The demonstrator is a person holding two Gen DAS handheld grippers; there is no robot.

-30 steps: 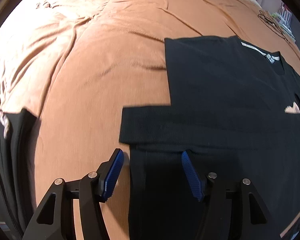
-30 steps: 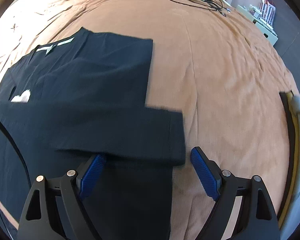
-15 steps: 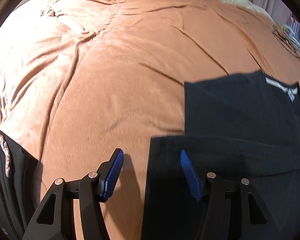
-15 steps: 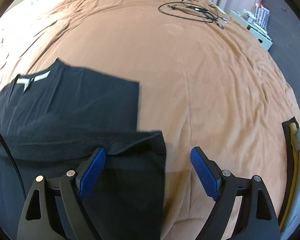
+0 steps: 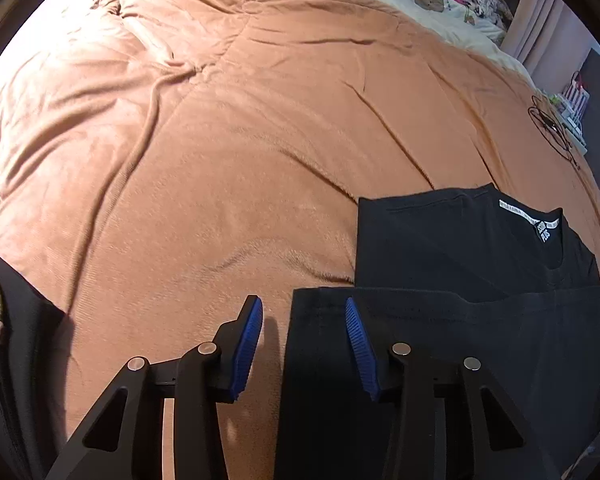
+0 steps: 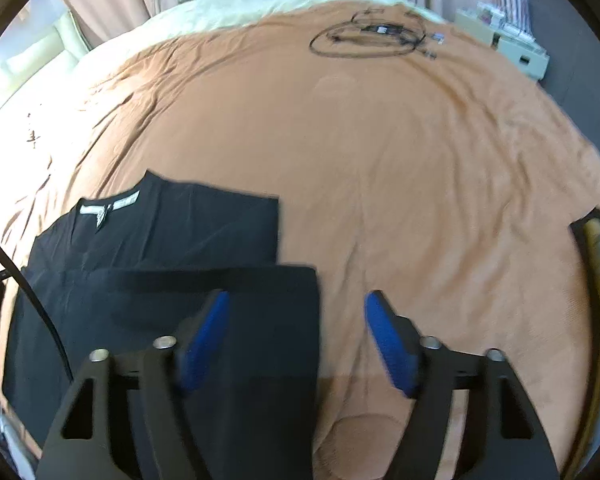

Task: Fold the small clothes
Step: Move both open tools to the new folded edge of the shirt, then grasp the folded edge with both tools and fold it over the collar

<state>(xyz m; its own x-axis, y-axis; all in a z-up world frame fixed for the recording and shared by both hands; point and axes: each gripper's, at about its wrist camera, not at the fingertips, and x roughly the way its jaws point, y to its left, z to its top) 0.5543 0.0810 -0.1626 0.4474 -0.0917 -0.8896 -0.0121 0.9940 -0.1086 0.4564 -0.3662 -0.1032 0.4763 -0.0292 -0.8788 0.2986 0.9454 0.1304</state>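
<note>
Black tee (image 5: 452,280) is lying on the bed (image 5: 220,160), near edge, hem already flipped up toward the collar, so I'd say we're mid-fold on the body. Left tongs (image 5: 304,344) straddle the tee's left edge, right tongs (image 6: 296,340) straddle its right edge. Both have just been closing in, but the pads are apart with cloth between them, nothing pinched yet. Next move, I reckon: clamp both corners of that near fold evenly, then carry it up toward the collar without dragging the layers crooked
</note>
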